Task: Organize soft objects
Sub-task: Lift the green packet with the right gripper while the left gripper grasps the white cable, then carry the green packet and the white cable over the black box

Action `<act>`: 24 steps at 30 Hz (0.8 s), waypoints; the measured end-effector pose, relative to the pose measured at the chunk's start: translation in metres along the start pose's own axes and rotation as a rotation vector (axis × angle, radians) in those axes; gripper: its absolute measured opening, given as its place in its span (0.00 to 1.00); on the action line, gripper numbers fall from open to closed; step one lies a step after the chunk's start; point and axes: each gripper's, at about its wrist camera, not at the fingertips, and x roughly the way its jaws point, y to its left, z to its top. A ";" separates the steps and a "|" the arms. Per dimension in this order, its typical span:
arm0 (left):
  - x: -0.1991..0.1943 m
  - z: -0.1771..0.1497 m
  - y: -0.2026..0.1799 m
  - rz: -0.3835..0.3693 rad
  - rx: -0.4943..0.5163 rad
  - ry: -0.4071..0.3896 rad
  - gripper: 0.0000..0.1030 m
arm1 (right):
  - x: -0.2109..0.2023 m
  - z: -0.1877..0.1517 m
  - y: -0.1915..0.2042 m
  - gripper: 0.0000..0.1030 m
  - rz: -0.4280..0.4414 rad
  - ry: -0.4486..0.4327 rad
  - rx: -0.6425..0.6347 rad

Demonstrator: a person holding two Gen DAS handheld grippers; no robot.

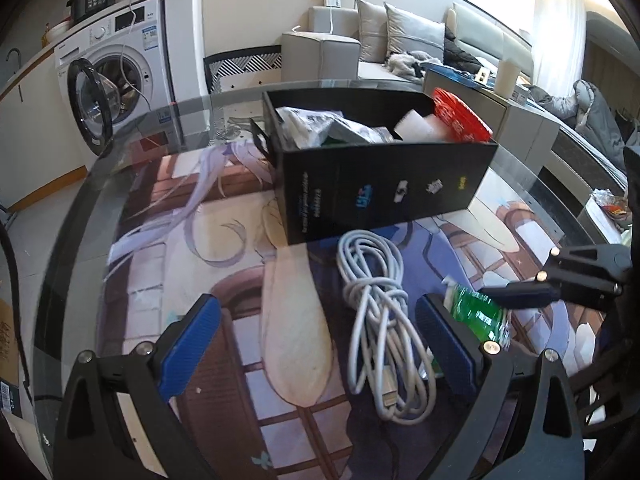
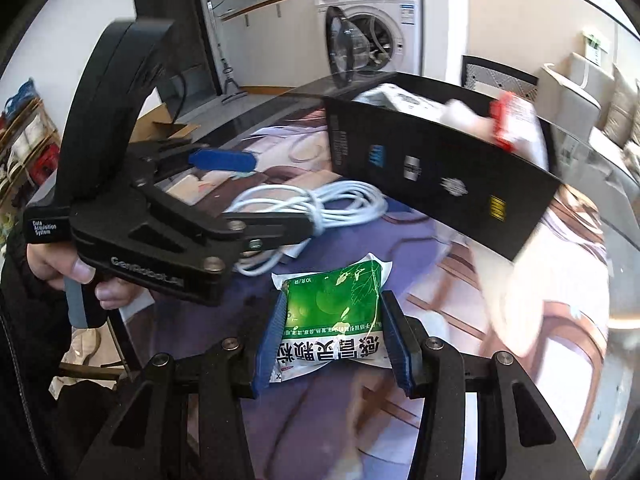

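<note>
Our right gripper (image 2: pixel 332 340) pinches the green sachet (image 2: pixel 336 312) above the mat (image 1: pixel 248 332), near the box (image 1: pixel 384 184). Our left gripper (image 1: pixel 316 340) gapes wide, empty, over the cable (image 1: pixel 380 320).

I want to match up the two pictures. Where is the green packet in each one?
Left wrist view: the green packet is low on the right, partly hidden behind the left gripper's right finger, with the right gripper pinching it.
Right wrist view: it sits at bottom centre, squeezed between the right gripper's own blue fingers.
Shared landmark: the coiled white cable lies beside it, before the black box.
</note>
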 end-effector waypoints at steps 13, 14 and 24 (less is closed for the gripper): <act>0.009 -0.007 -0.016 0.006 0.069 0.053 0.60 | -0.010 -0.003 -0.026 0.46 -0.047 -0.023 0.057; 0.008 -0.007 -0.016 0.004 0.071 0.048 0.52 | -0.009 -0.003 -0.026 0.46 -0.049 -0.020 0.057; -0.001 -0.010 -0.010 -0.035 0.042 0.024 0.21 | -0.016 -0.002 -0.027 0.46 -0.061 -0.037 0.061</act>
